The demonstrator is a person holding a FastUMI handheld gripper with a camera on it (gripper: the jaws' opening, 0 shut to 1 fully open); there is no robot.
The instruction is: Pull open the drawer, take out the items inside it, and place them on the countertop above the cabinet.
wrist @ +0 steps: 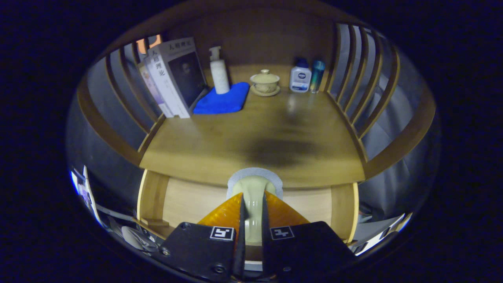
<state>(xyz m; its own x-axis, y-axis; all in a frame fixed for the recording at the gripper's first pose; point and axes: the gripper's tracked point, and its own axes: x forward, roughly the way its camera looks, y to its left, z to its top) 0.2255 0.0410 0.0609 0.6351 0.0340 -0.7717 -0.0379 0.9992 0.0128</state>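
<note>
**Drawer knob gripped below a stocked countertop**

The gripper (253,214) is seen closed around the pale drawer knob (253,192), with both fingers pressed against its sides and the knob's stem held in the narrow gap between them. Behind the knob a grey round backing plate (255,175) is partly covered by the knob itself. The drawer front (188,202) is shown as a light wooden panel just below the countertop's edge; its lower part is cut off by the gripper body, and whether the drawer is pulled out at all cannot be told. Nothing of the drawer's inside is shown, so its contents are hidden.

Beyond the fingers the wooden countertop (220,145) is spread out, marked by a dark shadow at its middle. At the back, a row of books (173,78) is leaned against the left slatted rail (125,90). Just beside them a blue cloth (224,100) is laid flat, and a white pump bottle (219,72) is stood on it. A lidded tea bowl on a saucer (265,83) is set near the middle of the back. Further right, a white bottle with a blue cap (300,76) and a slim teal container (316,75) are placed close together beside the right slatted rail (357,78). The things below the cabinet's left corner are too blurred and distorted to be made out.
</note>
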